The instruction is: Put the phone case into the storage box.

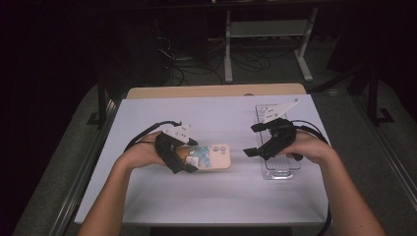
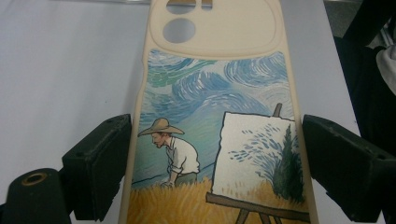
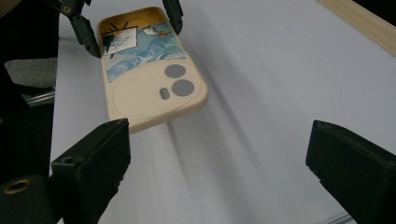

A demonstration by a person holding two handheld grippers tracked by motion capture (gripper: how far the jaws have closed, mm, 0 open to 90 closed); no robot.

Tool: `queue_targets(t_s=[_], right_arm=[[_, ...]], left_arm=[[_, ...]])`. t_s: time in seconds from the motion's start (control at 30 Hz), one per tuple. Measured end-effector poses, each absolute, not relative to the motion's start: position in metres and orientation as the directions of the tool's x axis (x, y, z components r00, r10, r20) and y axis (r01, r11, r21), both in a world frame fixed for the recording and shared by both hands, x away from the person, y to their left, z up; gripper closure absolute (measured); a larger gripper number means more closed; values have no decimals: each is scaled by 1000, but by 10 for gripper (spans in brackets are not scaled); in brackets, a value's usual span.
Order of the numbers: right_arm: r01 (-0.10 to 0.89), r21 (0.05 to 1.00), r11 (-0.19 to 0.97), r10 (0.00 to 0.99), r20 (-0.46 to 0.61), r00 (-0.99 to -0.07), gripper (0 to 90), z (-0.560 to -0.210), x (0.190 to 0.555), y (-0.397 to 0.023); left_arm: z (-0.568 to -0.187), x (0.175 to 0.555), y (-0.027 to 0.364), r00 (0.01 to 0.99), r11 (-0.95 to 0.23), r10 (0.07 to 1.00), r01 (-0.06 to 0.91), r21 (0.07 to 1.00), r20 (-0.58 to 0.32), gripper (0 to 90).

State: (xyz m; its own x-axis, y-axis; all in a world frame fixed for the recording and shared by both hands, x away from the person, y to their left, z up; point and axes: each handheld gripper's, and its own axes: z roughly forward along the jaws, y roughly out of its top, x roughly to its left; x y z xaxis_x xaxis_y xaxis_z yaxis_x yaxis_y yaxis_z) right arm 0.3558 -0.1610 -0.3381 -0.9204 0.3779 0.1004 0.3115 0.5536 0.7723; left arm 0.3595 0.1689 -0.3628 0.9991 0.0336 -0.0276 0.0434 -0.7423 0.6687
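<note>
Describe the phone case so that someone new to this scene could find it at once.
On the white table, look left of centre, where the left gripper clamps the phone case. Unlike the clear tray at right, it is beige with a painted artist and easel.

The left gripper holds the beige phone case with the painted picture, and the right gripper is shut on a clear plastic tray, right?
Not quite: the right gripper is open and empty, as the right gripper view shows. The left gripper does hold the beige painted phone case.

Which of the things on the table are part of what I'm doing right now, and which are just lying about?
In the job:
phone case, clamped by its long edges in the left gripper
right gripper, jaws open with nothing between them, facing the case

Lying about:
clear plastic tray under the right hand
white table
</note>
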Motion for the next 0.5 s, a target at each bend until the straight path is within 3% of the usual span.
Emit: queue_targets(t_s=[0.5], right_arm=[[264, 741, 617, 308, 80, -948, 0, -334, 359, -140]], left_arm=[[-362, 357, 167, 1000, -740, 24, 31, 671, -19, 112]])
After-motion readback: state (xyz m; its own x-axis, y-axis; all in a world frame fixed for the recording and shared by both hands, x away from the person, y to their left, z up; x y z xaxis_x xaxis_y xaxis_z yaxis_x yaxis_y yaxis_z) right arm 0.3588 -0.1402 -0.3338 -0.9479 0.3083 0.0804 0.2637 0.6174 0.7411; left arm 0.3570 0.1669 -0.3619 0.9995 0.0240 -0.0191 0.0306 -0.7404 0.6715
